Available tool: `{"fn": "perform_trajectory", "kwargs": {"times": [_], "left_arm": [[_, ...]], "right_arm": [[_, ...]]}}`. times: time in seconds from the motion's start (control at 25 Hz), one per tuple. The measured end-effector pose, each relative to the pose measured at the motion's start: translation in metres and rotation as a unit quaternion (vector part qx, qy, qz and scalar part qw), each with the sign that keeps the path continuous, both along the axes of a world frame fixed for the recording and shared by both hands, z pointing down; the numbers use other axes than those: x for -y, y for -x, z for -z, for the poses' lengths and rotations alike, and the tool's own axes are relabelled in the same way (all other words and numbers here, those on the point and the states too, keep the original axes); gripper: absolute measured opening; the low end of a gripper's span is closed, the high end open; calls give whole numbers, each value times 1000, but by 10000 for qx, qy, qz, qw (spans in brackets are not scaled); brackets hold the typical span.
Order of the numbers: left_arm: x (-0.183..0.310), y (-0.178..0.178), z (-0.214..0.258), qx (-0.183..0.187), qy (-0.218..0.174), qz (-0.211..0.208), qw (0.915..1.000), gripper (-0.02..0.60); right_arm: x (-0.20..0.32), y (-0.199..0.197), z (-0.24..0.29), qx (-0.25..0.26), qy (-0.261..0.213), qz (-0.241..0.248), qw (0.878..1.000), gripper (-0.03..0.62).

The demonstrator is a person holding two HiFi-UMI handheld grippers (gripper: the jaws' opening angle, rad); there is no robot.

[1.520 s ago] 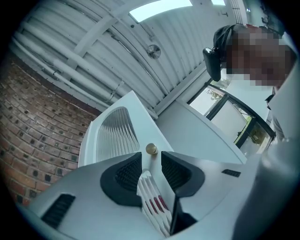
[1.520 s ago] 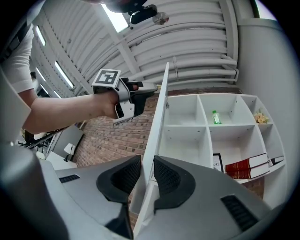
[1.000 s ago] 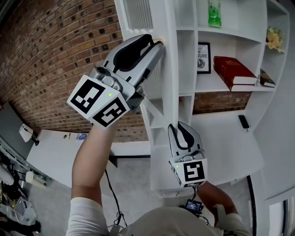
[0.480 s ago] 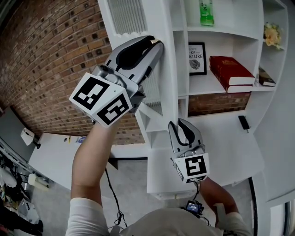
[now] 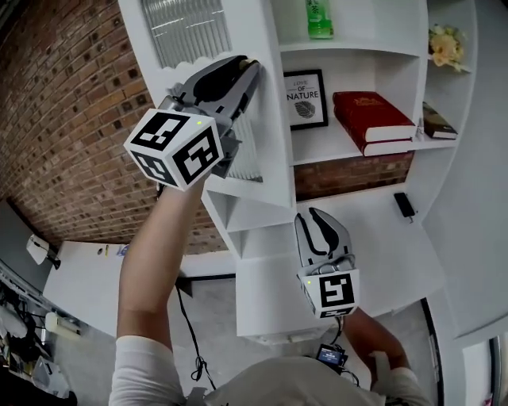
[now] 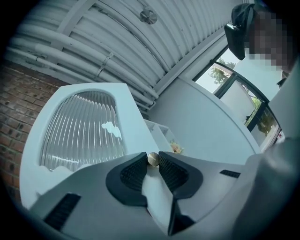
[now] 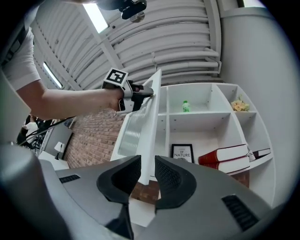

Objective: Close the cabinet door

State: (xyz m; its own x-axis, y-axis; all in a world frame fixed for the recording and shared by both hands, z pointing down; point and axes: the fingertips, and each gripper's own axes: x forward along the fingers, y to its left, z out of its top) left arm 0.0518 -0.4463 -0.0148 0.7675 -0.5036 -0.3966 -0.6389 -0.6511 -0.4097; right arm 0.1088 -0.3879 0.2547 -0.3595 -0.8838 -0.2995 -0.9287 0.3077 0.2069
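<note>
My left gripper (image 5: 244,70) is closing, and its ribbed pads (image 6: 136,172) have the small brass knob (image 6: 153,159) pinched between their tips, one pad on each side. The knob sits on the free edge of the door (image 5: 266,119), a white frame around a pane of ribbed glass (image 6: 79,126). My arm reaches up to it from below.

My right gripper (image 7: 148,161) is lower down with its jaws apart and nothing pressed between them. The door's bottom corner shows in the gap, just beyond the tips; I can't tell whether it touches either one.

The door is not shut. It stands swung out from the white shelves (image 5: 357,151), and from my right gripper I see it almost edge-on. A brick wall (image 5: 71,119) is on the glass side and the open compartments are on the other. In those compartments are a green bottle (image 5: 319,20) up top, a framed print (image 5: 305,99) below it, a red book (image 5: 369,119) lying flat beside the print, and flowers (image 5: 444,44) in the far upper corner.
</note>
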Motion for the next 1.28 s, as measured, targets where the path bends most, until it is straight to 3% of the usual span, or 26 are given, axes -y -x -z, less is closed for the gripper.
{"fn": "perform_trajectory", "kwargs": {"times": [0.36,1.28], "left_arm": [[35,-22,0,-119,103,307,9994,86],[97,-44,3,187,245,912,9954,87]], "right_arm": [[7,-69,-22,92,337,-344,9988,98],[15,-95,-38,97,492,-352,9981,98]]}}
